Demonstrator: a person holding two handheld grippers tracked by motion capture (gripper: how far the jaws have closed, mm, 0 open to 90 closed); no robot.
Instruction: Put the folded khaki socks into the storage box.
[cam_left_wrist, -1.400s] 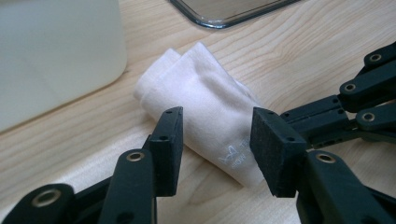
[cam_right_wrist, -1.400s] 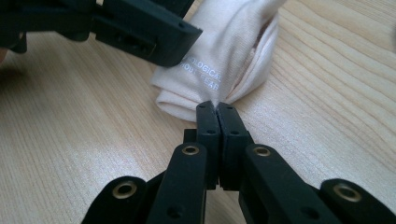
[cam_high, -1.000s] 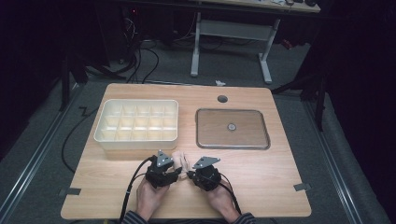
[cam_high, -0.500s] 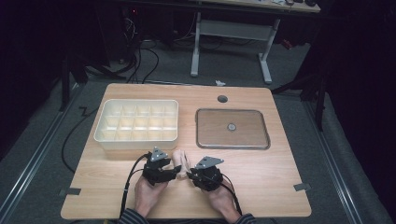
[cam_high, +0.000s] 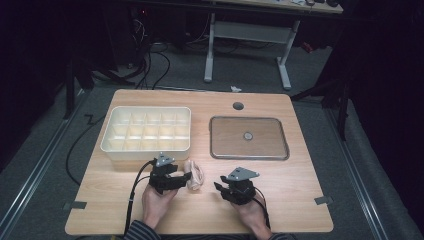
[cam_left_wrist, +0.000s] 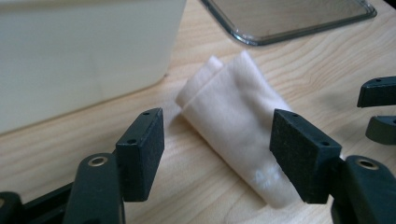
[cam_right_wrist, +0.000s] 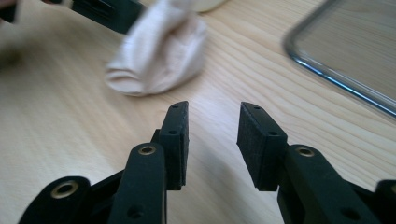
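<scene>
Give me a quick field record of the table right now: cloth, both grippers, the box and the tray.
cloth: rolled pale cloth lying on the table, between the two grippers, in front of the box
left gripper: jaws have just been opening; they stand either side of the cloth, pads clear of it
right gripper: jaws have just been opening, nothing between them; apart from the cloth
box: cream divided box, back left, compartments look empty
tray: flat metal-rimmed tray, back right
</scene>
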